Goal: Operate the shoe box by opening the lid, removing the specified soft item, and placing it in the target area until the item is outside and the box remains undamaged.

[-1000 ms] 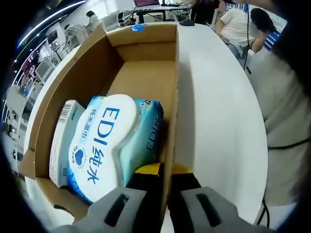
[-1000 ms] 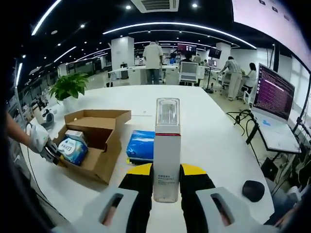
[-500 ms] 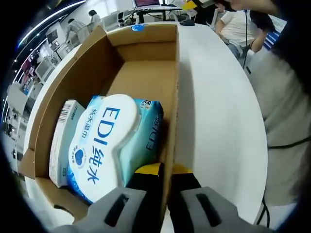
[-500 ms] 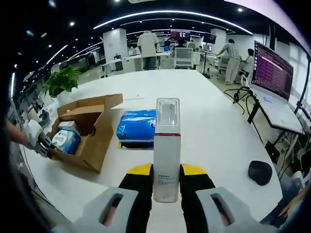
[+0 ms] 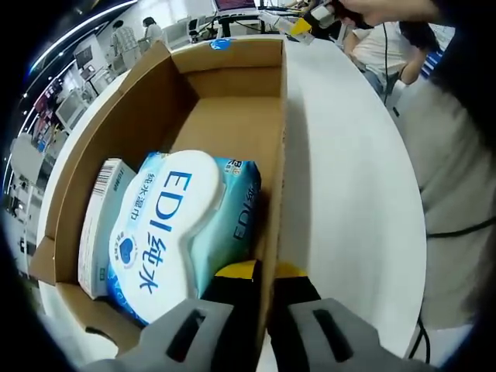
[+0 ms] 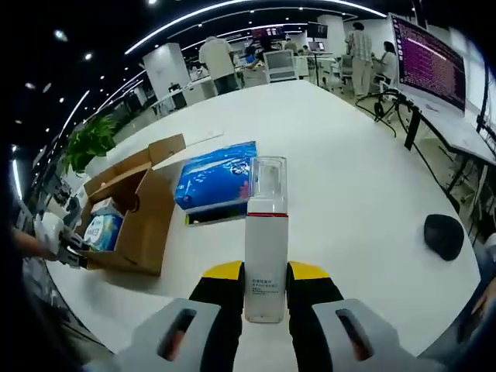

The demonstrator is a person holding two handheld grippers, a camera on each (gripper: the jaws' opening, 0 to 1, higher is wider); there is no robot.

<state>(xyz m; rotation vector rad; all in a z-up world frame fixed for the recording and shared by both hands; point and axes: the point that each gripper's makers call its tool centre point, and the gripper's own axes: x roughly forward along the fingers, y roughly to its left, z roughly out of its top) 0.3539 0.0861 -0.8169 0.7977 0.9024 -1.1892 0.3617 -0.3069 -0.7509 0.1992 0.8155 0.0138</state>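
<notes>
L claw [image 5: 263,273] is clenched on the near right wall of the box [image 5: 155,116], one jaw inside, one outside, cardboard edge running up between them. Box is open, lid flap folded back at the far end, sitting on the white bench [image 5: 349,178]. Inside the box, at the near end: a blue-and-white wipes pack [image 5: 167,232] w/ "EDI" print, lying against the wall beside the inner jaw, and a small white carton [image 5: 101,225] w/ a barcode wedged on its other side, touching it. Far half of the box floor is bare cardboard.

R claw [image 6: 266,291] grips a tall white bottle [image 6: 266,248] upright between its jaws; clear cap on top, thin red band under the cap. Bottle is held above the bench [image 6: 349,178].

In the right gripper view the box [image 6: 128,213] sits well apart, off to the left, w/ the wipes pack [image 6: 102,231] showing inside. L claw [image 6: 74,252] and a gloved hand [image 6: 48,232] are at its near-left corner. Just beside the box's right wall lies a blue soft pack [image 6: 215,180], flat on the bench, outside the box. A black mouse [image 6: 445,235] sits near the bench's right edge. A potted plant [image 6: 87,143] stands beyond the box. A monitor [image 6: 430,54] w/ text is at upper right; ppl stand in the office background.
</notes>
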